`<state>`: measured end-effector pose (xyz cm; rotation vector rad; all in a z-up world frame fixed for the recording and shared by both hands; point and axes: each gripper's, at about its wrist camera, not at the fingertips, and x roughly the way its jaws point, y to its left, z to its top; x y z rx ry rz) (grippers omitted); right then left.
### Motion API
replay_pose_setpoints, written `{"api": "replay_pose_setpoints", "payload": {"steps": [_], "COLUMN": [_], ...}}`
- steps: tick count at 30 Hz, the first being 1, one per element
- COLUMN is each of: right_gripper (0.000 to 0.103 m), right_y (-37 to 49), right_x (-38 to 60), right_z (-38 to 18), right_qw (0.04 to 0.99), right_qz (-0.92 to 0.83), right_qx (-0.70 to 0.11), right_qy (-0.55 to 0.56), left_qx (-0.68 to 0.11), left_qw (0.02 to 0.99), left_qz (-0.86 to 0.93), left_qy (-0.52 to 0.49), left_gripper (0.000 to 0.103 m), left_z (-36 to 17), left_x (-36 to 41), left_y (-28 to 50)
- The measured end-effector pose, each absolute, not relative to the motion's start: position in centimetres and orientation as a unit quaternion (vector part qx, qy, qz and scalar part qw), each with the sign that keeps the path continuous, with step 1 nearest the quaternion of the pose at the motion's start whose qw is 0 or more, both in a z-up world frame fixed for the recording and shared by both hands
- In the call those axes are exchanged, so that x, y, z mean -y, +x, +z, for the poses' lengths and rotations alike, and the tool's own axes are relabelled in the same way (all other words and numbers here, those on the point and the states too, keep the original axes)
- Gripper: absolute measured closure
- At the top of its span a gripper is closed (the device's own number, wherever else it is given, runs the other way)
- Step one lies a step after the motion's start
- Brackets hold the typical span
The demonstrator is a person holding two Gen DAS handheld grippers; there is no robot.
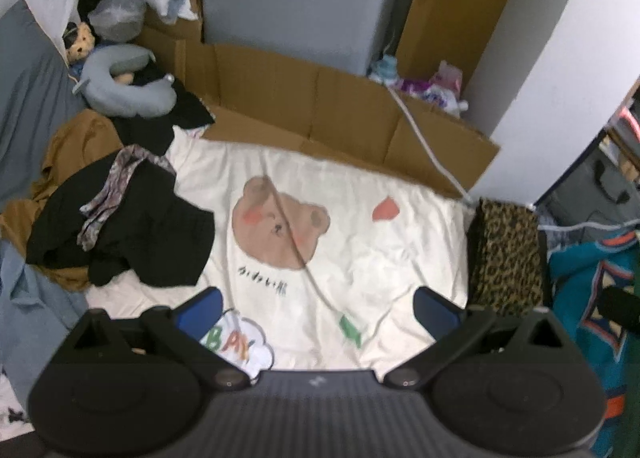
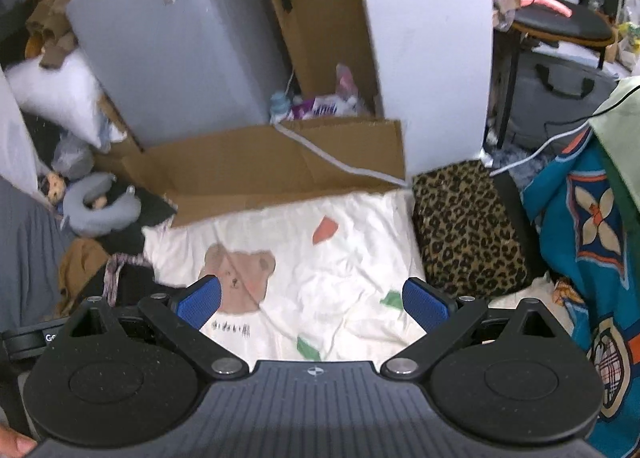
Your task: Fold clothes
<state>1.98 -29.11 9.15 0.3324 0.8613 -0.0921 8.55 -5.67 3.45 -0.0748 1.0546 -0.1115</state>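
I logged a cream bear-print sheet (image 1: 360, 242) as the work surface, flattened cardboard (image 1: 320, 106) behind it. Unfolded clothes: a black garment (image 1: 132, 234) heaped at the sheet's left edge, partly covering brown fabric (image 1: 76, 146). A leopard-print bundle (image 2: 468, 226) sat right. Left gripper (image 1: 316, 310) and right gripper (image 2: 312, 298) hovered wide apart, holding nothing.

Your work area is a bed under a cream sheet (image 1: 360, 258) printed with a bear face. A heap of dark clothes (image 1: 132, 226) lies at its left; a folded leopard-print cloth (image 1: 504, 254) rests at its right edge.
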Motion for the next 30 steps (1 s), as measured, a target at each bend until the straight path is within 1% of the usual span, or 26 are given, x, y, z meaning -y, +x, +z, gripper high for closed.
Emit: {"api": "replay_pose_setpoints", "payload": {"steps": [10,12,15,21,25,30], "right_gripper": [0.003,0.003,0.003,0.003,0.003,0.003], "right_y": [0.8,0.5,0.3,0.9,1.3,1.8], "right_x": [26.3,25.5,25.0,24.9,24.7,24.8], "right_z": [9.8,9.8,8.8,7.4,6.9,6.2], "right_qw": [0.889,0.889,0.888,0.881,0.878,0.876], "right_qz": [-0.008,-0.006,-0.003,-0.015,-0.013,-0.019], "right_qx": [-0.422,-0.424,-0.432,-0.452,-0.457,-0.461], "right_qy": [0.180,0.174,0.159,0.141,0.143,0.143], "left_qx": [-0.532,-0.538,-0.523,-0.580,-0.557,-0.566], "left_qw": [0.843,0.839,0.850,0.814,0.830,0.824], "left_qz": [-0.049,-0.057,-0.058,-0.027,-0.032,-0.032], "left_qy": [-0.066,-0.056,-0.027,-0.034,-0.009,-0.012], "left_gripper": [0.001,0.001,0.001,0.001,0.001,0.001], "left_z": [3.5,3.2,2.0,-0.8,-0.5,-1.3], "left_x": [3.9,3.9,3.7,2.1,2.1,1.4], "left_y": [6.9,6.5,6.1,6.9,6.6,7.0]}}
